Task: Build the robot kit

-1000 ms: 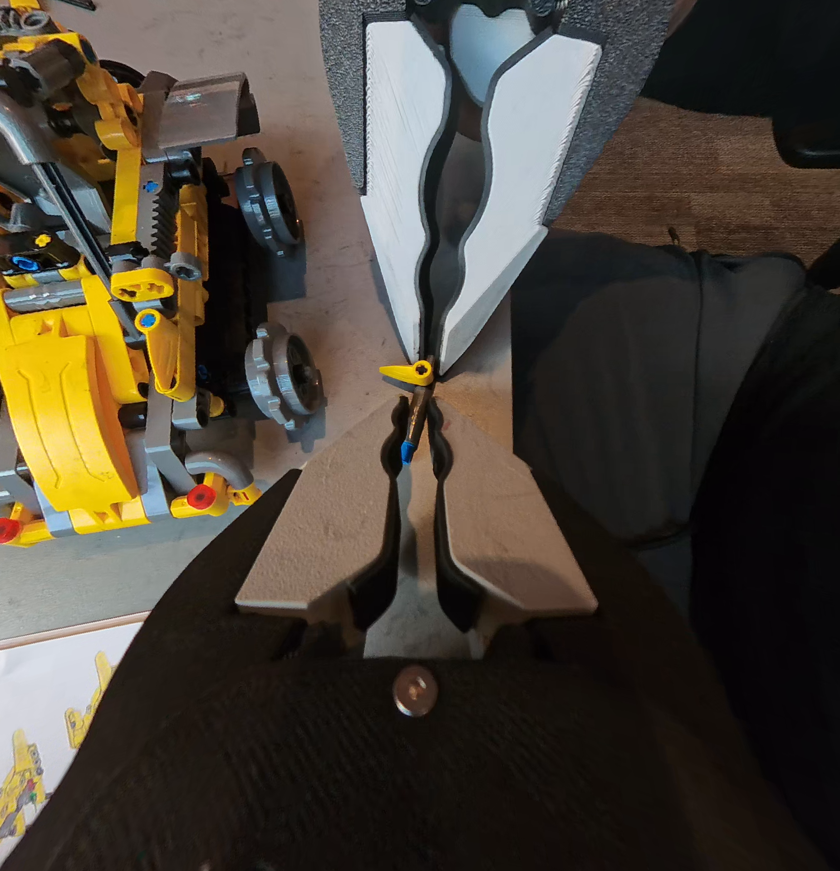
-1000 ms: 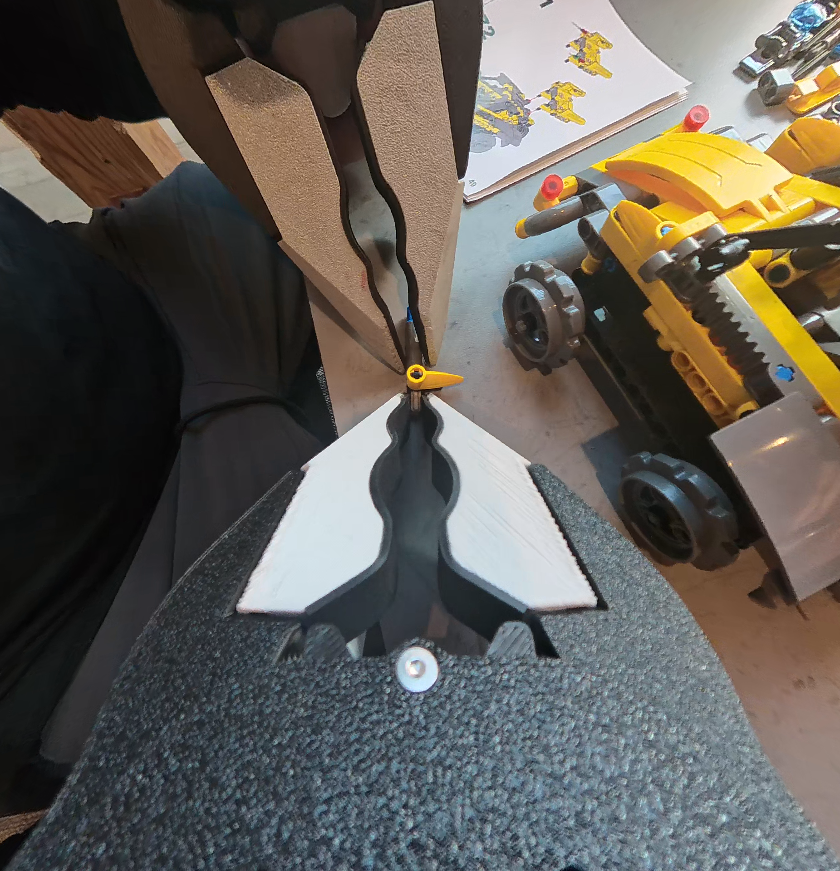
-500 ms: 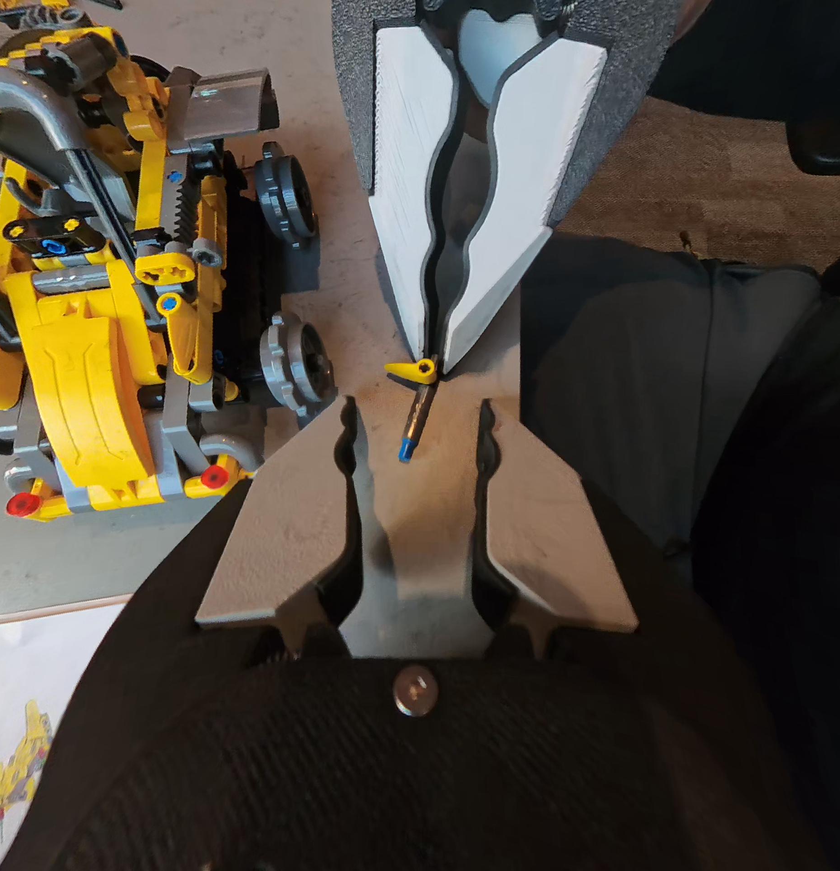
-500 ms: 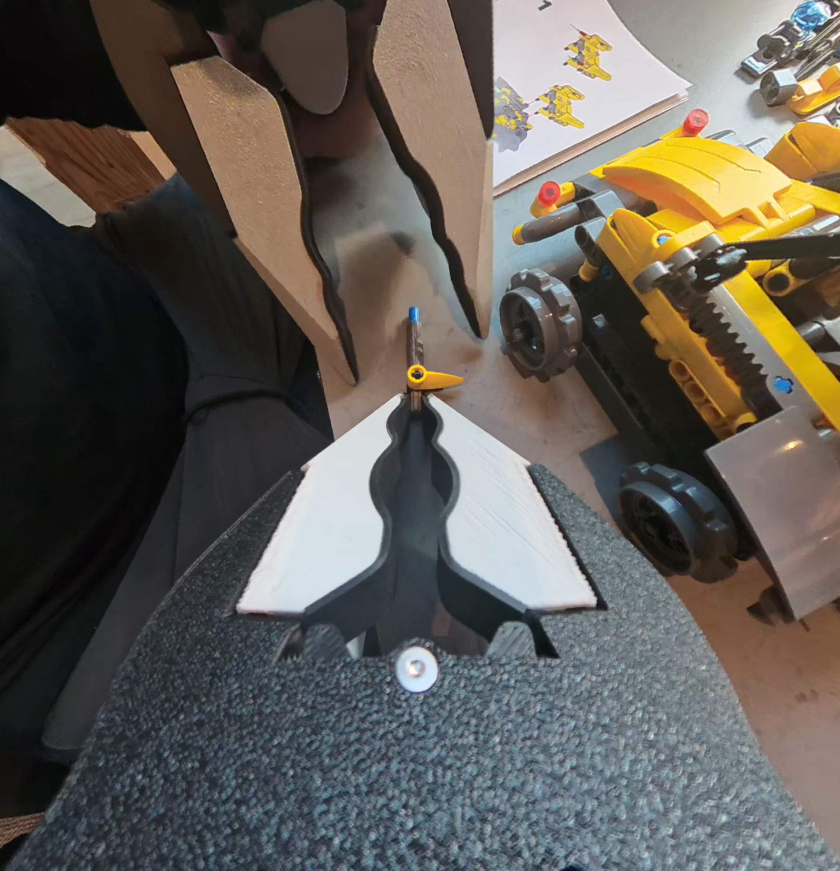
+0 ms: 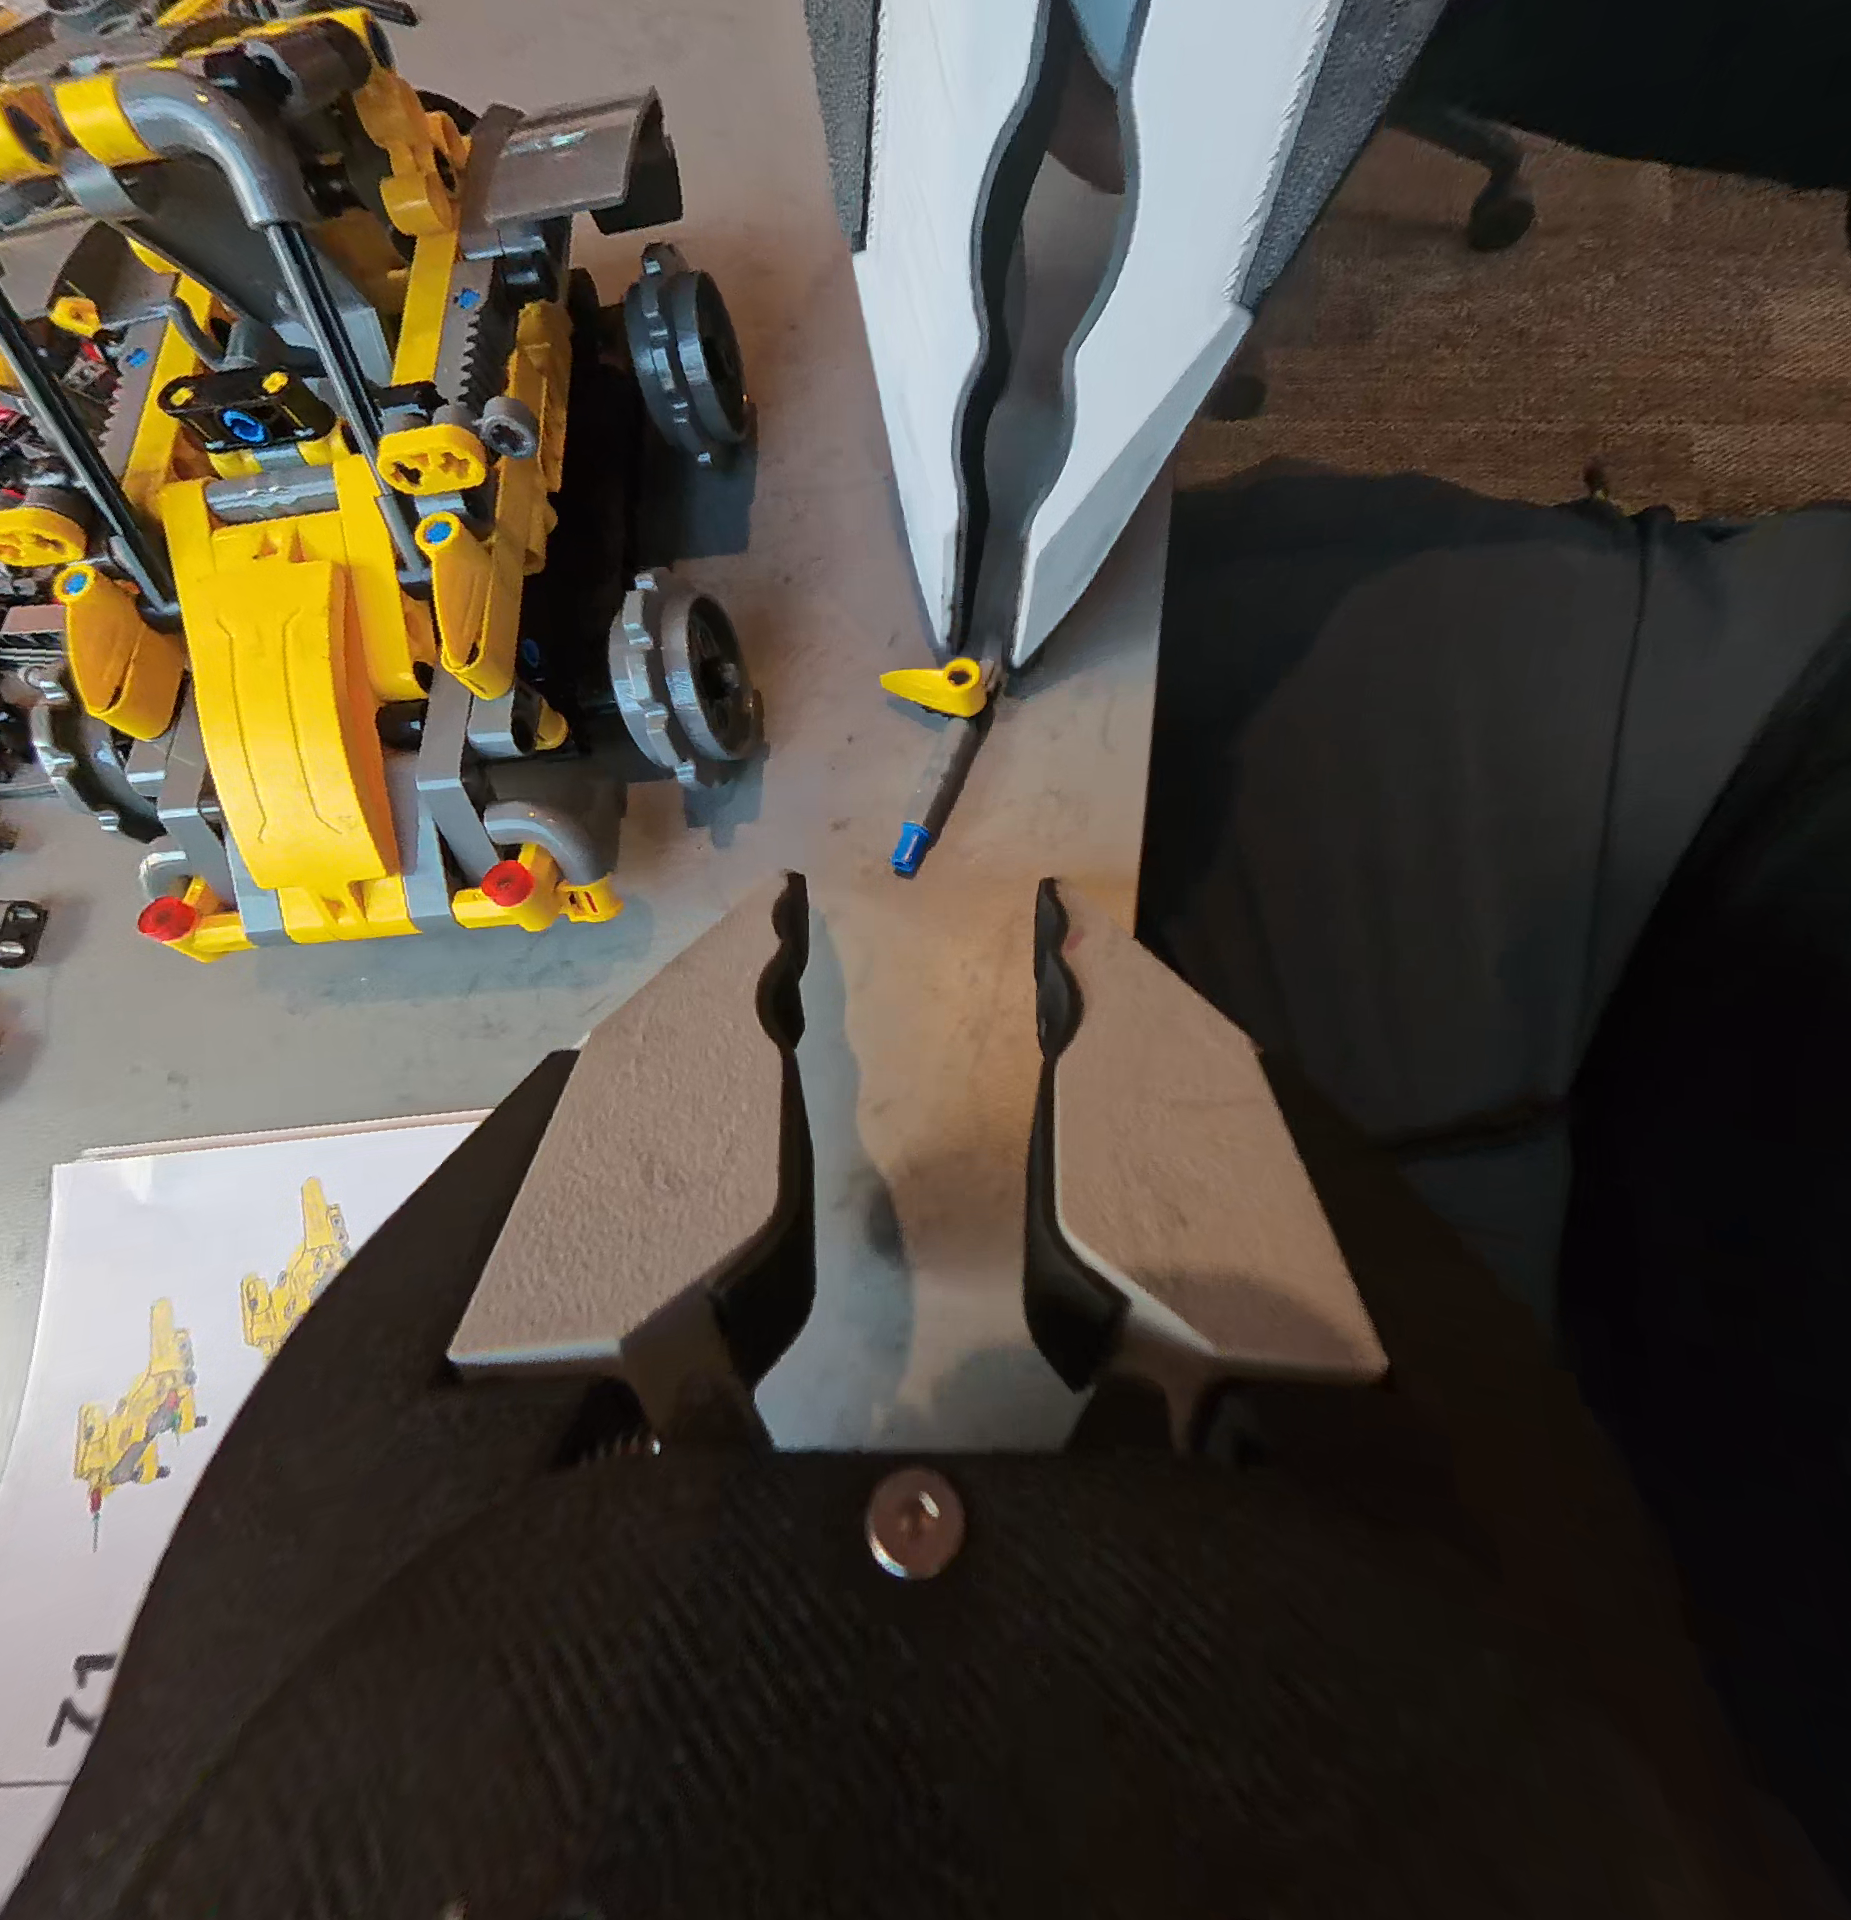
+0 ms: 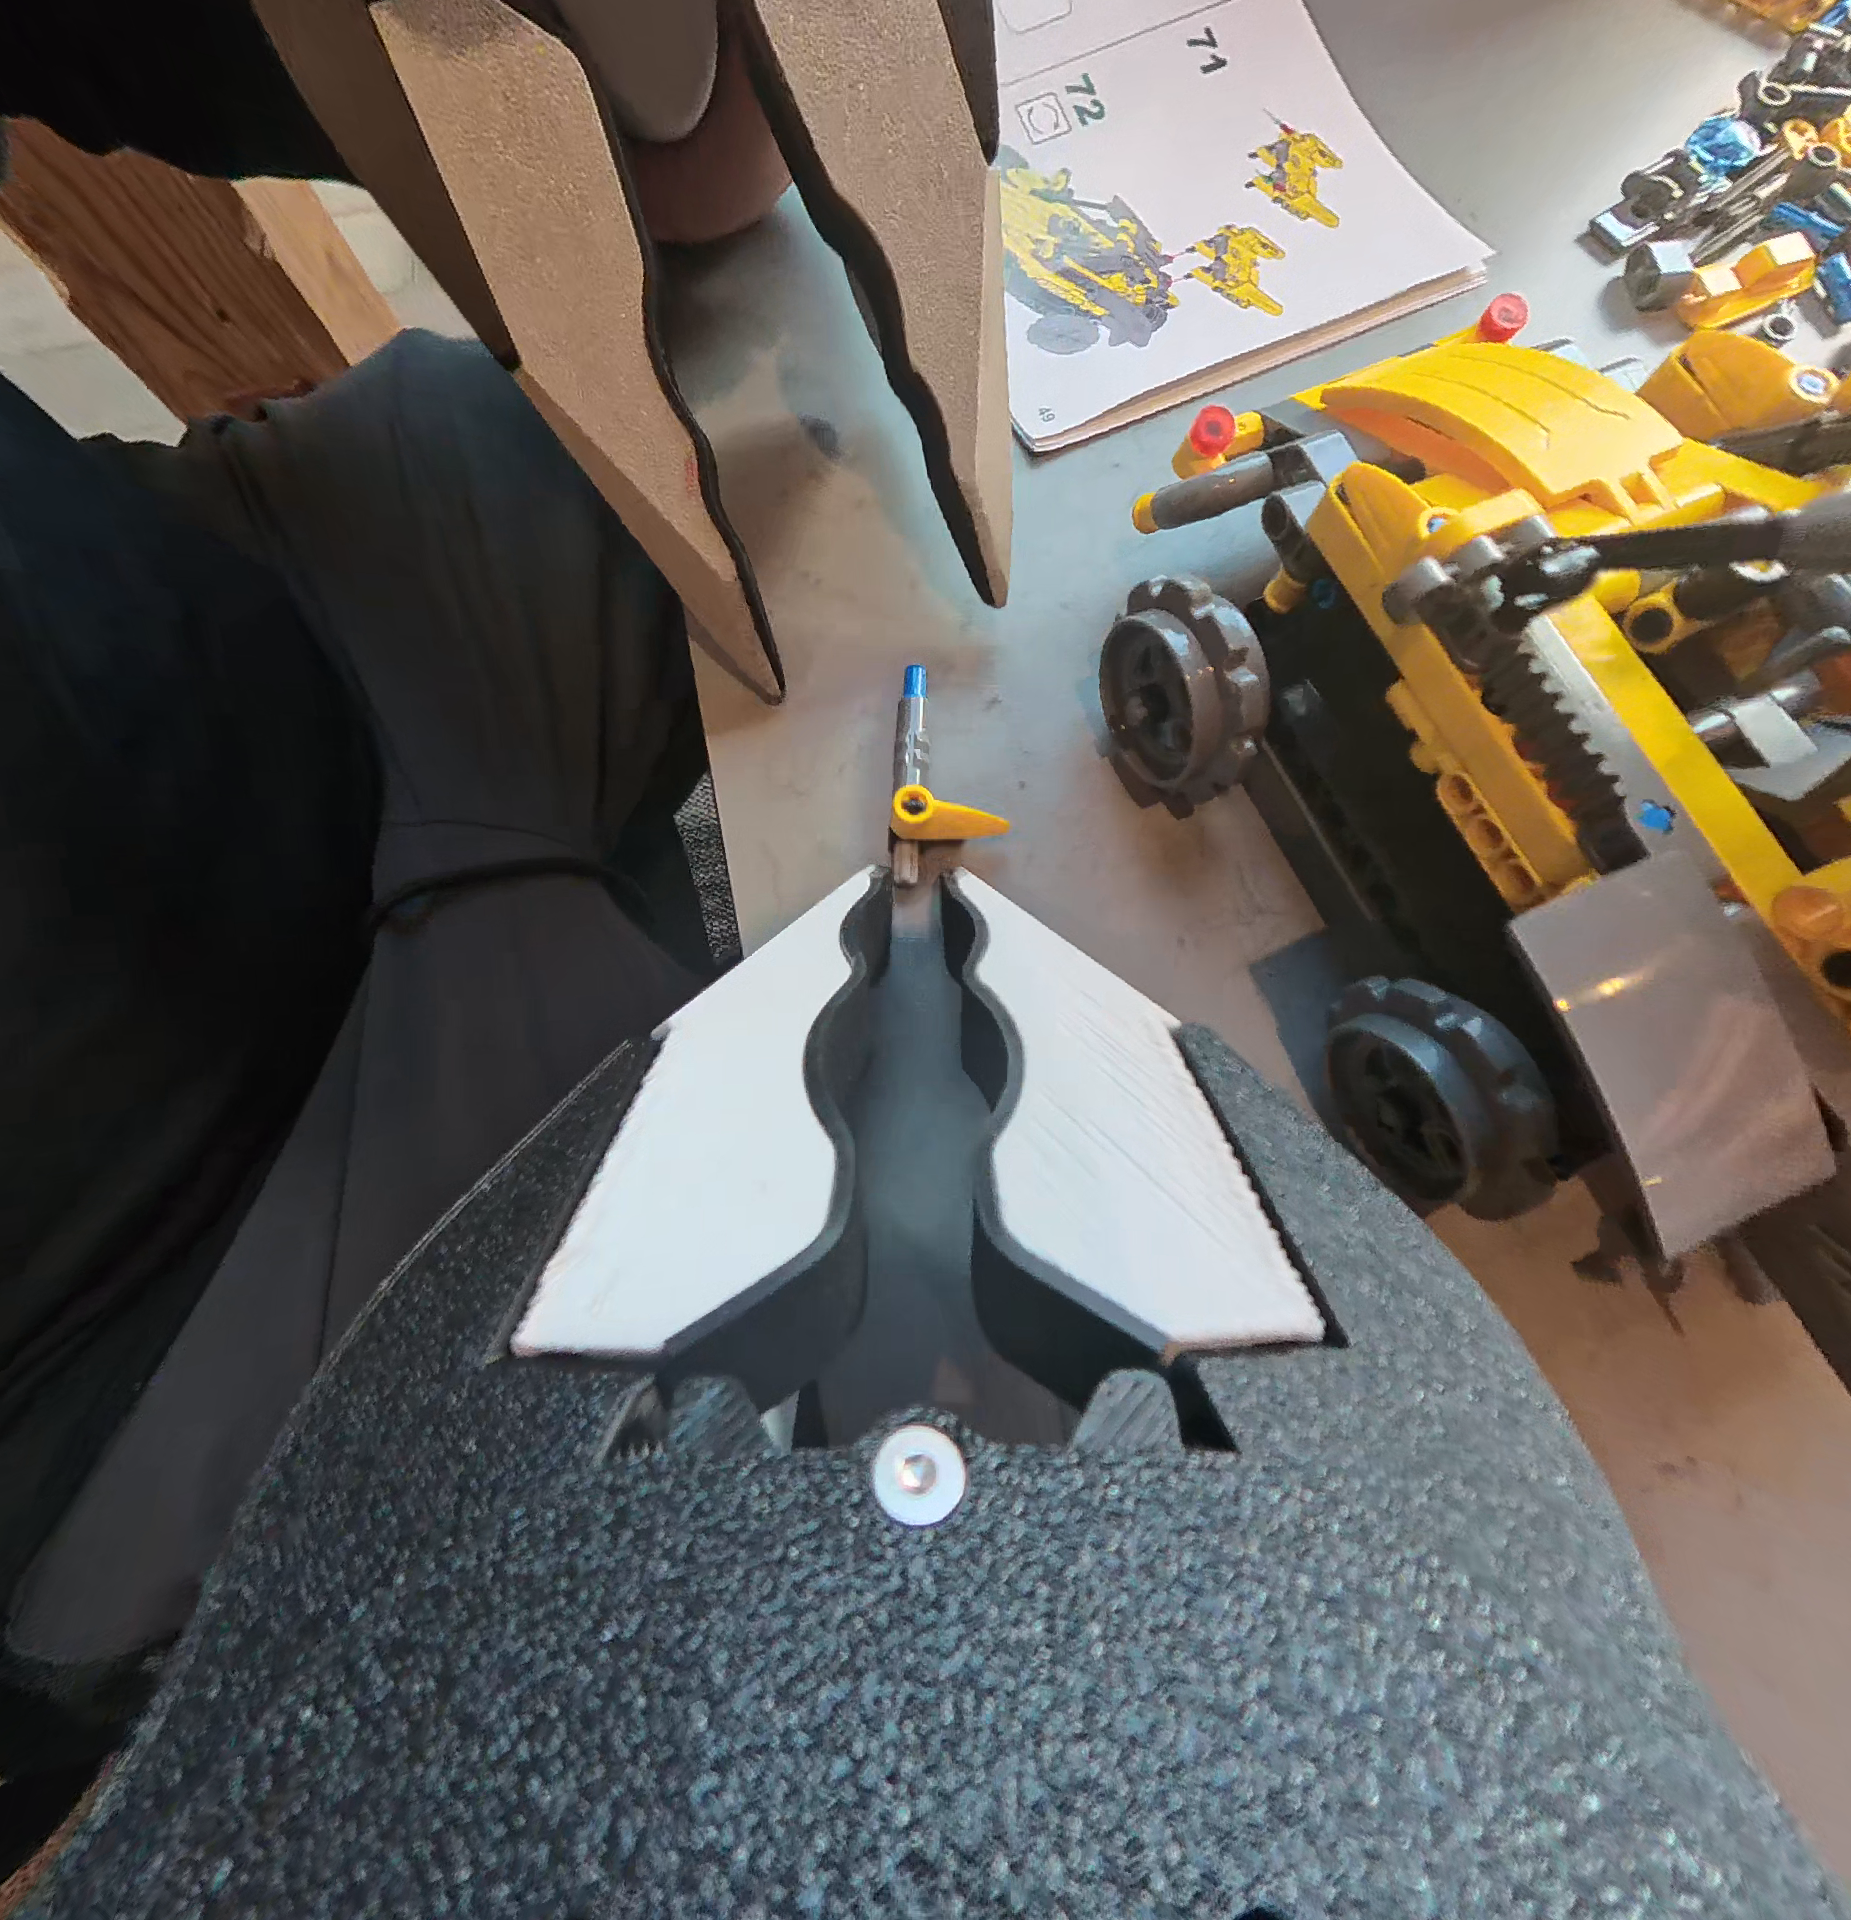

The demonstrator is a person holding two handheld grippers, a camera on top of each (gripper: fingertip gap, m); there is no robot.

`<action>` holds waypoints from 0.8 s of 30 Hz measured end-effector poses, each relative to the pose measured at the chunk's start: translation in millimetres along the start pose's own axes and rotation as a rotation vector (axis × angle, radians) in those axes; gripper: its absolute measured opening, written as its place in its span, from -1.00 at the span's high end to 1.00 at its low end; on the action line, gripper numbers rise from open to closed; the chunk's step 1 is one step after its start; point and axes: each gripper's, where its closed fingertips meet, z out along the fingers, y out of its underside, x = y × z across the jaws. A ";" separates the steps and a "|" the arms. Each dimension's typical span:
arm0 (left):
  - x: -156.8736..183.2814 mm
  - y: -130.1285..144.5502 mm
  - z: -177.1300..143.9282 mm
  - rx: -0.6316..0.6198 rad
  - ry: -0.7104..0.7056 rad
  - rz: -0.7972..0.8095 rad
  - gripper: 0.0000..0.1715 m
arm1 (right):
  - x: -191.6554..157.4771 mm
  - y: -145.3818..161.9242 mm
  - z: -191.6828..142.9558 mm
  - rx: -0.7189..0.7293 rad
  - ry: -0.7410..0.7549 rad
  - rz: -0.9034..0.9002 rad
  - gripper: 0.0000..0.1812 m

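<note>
Left wrist view is showing me, from the left, the instruction booklet [image 5: 214,1278] lying on the grey tabletop [image 5: 401,1029], with the yellow brick-built vehicle [image 5: 308,582] standing beyond it. I am taking the vehicle as my landmark. Just right of its two dark toothed wheels [image 5: 687,681] a slim grey axle [image 5: 947,769] is hanging above the tabletop, carrying a yellow pointed piece [image 5: 931,686] near one end and a blue tip [image 5: 908,858] at the other. Right of the vehicle, on the near side, my left gripper [image 5: 916,894] is sitting with its tan fingers spread wide, holding nothing, its tips just short of the blue tip and apart from it. Farther from me, the white-fingered right gripper [image 5: 988,655] is pinching the axle's other end. To the far right a person's dark clothing is filling the frame past the tabletop edge.

In the right wrist view the right gripper [image 6: 905,883] is pressing together on the axle stub, with the yellow piece just clear of its fingertips. The vehicle is lying to the right, and loose small parts [image 6: 1752,197] are lying scattered beyond the vehicle.

The little axle assembly is reading as put together and is resting in one gripper only; it is not touching the vehicle.
</note>
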 end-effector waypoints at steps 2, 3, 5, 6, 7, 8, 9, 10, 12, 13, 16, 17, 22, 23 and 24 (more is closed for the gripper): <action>-1.2 -2.5 -2.2 0.022 0.007 -0.020 0.53 | 2.9 1.8 -5.5 0.015 0.010 0.015 0.92; -2.0 -4.1 -3.6 0.037 0.009 -0.029 0.54 | 5.1 3.0 -8.9 0.024 0.019 0.023 0.91; -3.6 -7.0 -6.6 0.063 0.005 -0.039 0.56 | 12.0 3.9 -17.2 0.055 0.046 0.044 0.91; -4.9 -8.5 -8.3 0.077 -0.005 -0.041 0.57 | 16.5 3.0 -21.8 0.080 0.059 0.062 0.91; -7.0 -10.2 -10.4 0.095 -0.021 -0.043 0.57 | 20.7 1.4 -26.5 0.108 0.067 0.084 0.90; -10.4 -12.9 -13.8 0.122 -0.047 -0.047 0.57 | 24.3 -0.3 -31.0 0.136 0.070 0.106 0.87; -14.1 -16.5 -18.6 0.160 -0.075 -0.053 0.56 | 28.1 -1.6 -35.4 0.160 0.075 0.124 0.86; -16.7 -20.2 -24.2 0.201 -0.094 -0.059 0.55 | 32.6 -2.3 -39.7 0.182 0.089 0.139 0.84; -18.6 -21.1 -32.3 0.243 -0.089 -0.090 0.47 | 41.6 -1.4 -49.3 0.216 0.135 0.150 0.82; -17.1 -16.5 -32.8 0.223 -0.062 -0.109 0.46 | 45.8 0.4 -54.8 0.229 0.164 0.151 0.81; -14.1 2.1 -28.6 0.114 -0.011 -0.142 0.38 | 53.9 9.5 -75.4 0.272 0.223 0.163 0.82; -14.3 4.0 -28.1 0.103 -0.015 -0.141 0.38 | 55.1 12.4 -83.1 0.294 0.231 0.173 0.82; -6.3 2.0 -26.7 0.104 0.016 -0.092 0.72 | 39.4 11.7 -108.1 0.433 0.137 0.194 0.75; -6.4 2.9 -25.7 0.095 0.018 -0.094 0.72 | 39.0 15.5 -107.5 0.422 0.141 0.197 0.75; -6.7 3.8 -24.9 0.087 0.016 -0.096 0.72 | 40.6 20.8 -105.6 0.402 0.157 0.200 0.75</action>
